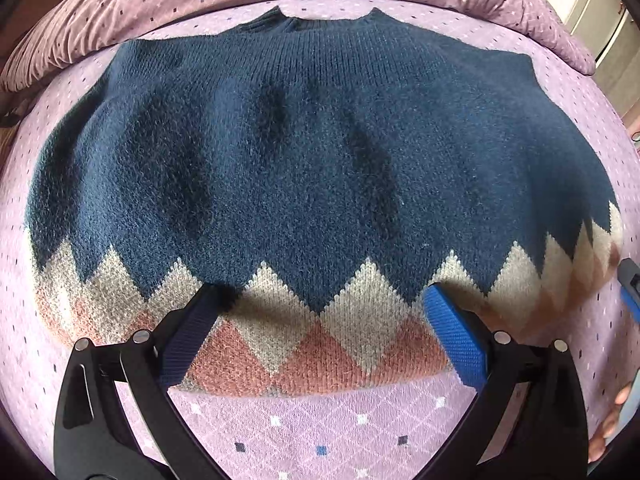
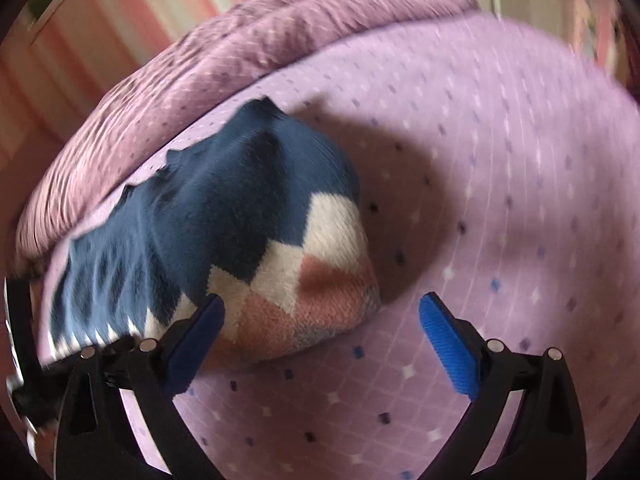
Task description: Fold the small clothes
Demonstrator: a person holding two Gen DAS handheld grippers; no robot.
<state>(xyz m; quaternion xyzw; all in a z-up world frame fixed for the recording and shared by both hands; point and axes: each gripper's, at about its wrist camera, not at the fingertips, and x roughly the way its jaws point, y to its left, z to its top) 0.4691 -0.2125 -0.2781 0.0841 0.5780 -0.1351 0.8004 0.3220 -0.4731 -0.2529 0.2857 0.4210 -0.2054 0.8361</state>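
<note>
Over the sweater (image 1: 312,152) hem on the bed (image 1: 320,432), both my tongs (image 1: 324,328) (image 2: 322,332) hang spread, empty, ready to pinch its corners and fold.

The sweater (image 1: 312,168) is a small knitted one, dark blue over most of its body. Along the bottom there is a zigzag band of grey-white and pink diamonds. It lies spread out flat on the purple bed cover (image 1: 320,432), with the round neck opening at the far side and the patterned hem at the near side. No sleeves are seen at the sides. The surface has some soft wrinkles in the middle. In the right wrist view the sweater (image 2: 224,216) is blurred, and its hem corner looks a little raised.
</note>
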